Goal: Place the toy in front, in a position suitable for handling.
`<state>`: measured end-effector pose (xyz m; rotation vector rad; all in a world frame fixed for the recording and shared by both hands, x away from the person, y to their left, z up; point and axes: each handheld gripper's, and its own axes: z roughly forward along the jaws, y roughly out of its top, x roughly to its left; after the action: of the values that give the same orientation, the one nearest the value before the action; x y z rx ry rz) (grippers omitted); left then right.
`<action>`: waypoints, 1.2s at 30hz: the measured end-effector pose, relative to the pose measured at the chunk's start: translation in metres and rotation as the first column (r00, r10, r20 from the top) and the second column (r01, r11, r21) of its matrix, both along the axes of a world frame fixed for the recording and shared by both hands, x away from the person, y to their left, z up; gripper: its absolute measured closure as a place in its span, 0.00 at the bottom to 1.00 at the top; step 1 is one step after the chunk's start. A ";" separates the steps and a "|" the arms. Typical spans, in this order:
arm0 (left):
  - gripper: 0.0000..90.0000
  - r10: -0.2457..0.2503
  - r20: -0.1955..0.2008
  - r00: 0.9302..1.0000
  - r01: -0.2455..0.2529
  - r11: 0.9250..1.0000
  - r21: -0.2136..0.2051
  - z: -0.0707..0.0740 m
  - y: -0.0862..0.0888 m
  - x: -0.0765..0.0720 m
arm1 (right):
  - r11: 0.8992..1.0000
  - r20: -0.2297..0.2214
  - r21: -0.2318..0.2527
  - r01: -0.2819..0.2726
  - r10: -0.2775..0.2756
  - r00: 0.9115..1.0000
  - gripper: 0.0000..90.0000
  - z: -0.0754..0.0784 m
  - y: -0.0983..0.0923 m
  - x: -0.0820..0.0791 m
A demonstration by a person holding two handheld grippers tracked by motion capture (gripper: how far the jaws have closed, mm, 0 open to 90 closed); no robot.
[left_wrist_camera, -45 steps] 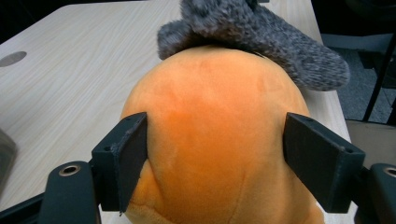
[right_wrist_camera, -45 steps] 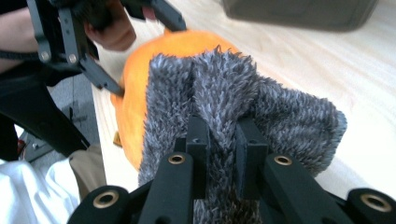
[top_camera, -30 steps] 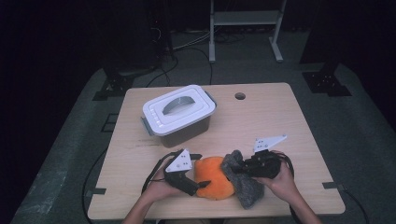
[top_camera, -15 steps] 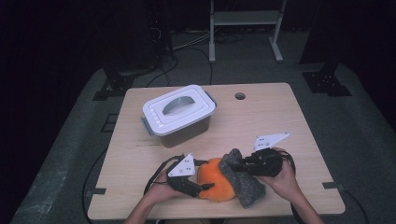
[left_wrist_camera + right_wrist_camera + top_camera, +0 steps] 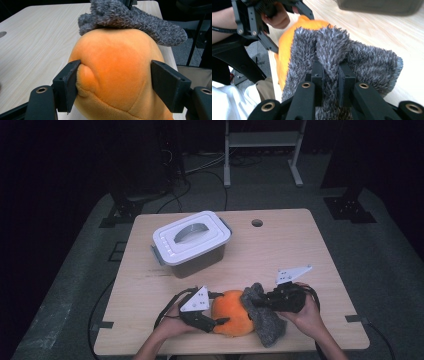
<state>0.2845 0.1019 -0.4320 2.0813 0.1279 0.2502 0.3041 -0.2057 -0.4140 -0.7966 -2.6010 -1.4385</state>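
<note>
Near the table's [image 5: 150, 285] front edge, the left gripper [image 5: 113, 77], jaws just closed, squeezes the orange plush [image 5: 232, 312]. Its own view shows the dent; the right gripper view shows the right gripper [image 5: 329, 75] pinching the grey sock [image 5: 362, 62]

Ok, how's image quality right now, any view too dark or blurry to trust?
High view: dim and soft, the room black around the table, though the orange plush stands out. Left gripper view: bright and sharp on the plush, no glare. Right gripper view: grey fuzzy cloth crisp, while the container at the top edge is blurred.
</note>
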 end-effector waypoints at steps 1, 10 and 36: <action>0.30 -0.002 -0.004 1.000 0.002 1.000 -0.003 0.000 0.000 0.000 | 1.000 -0.002 -0.005 0.002 -0.002 1.000 0.86 -0.001 -0.002 0.000; 0.29 -0.012 0.023 1.000 0.012 1.000 -0.005 0.002 -0.007 -0.005 | 0.999 0.047 0.023 -0.023 0.021 0.999 0.86 0.024 -0.001 -0.006; 0.28 -0.019 0.051 0.998 0.020 1.000 -0.003 0.003 -0.012 -0.009 | 0.999 -0.003 -0.037 -0.007 0.007 1.000 0.86 0.009 -0.004 0.000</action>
<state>0.2753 0.0895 -0.4292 2.0702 0.0768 0.2912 0.3037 -0.2096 -0.4054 -0.7921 -2.6324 -1.3906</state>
